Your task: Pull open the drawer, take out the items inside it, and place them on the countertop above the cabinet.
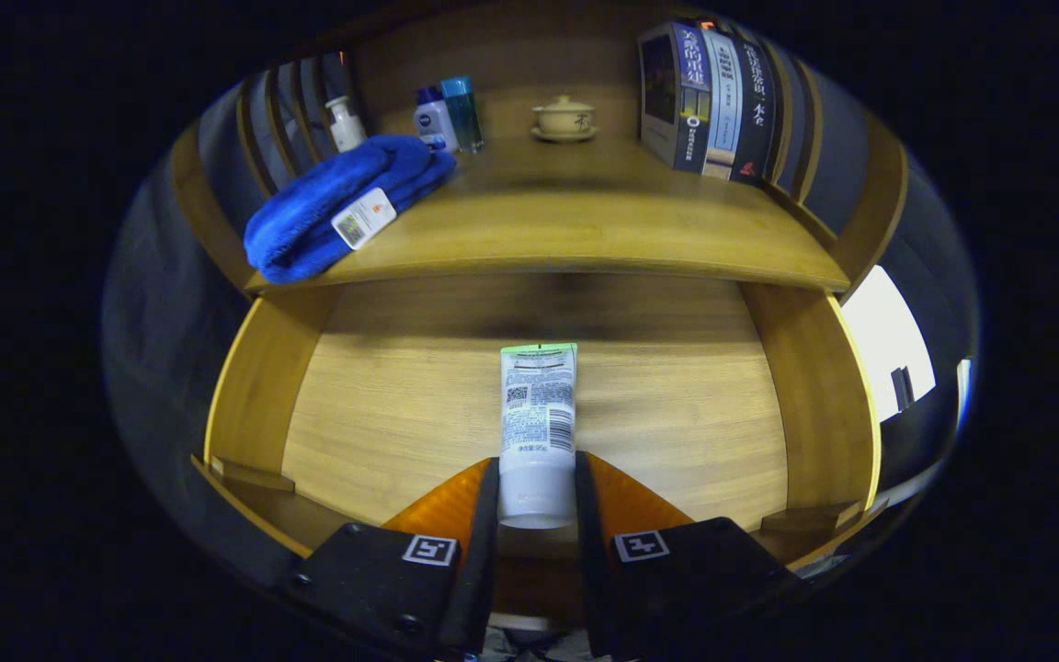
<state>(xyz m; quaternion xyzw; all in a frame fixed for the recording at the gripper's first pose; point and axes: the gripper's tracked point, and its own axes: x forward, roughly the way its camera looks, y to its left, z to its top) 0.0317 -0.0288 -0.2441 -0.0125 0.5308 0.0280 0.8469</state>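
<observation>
Both fingers of claw point(537, 496) clenched on white tube point(538, 423) over open drawer point(529, 414); well beyond, counter point(585, 221) with blue towel point(336, 207).

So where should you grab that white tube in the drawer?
Grab the tube by its cap end, from the drawer's open front. It lies flat, pointing lengthwise away, cap nearest, so its narrow sides face outward. The gripper is there already, its jaws pressing on both sides of the cap.
</observation>
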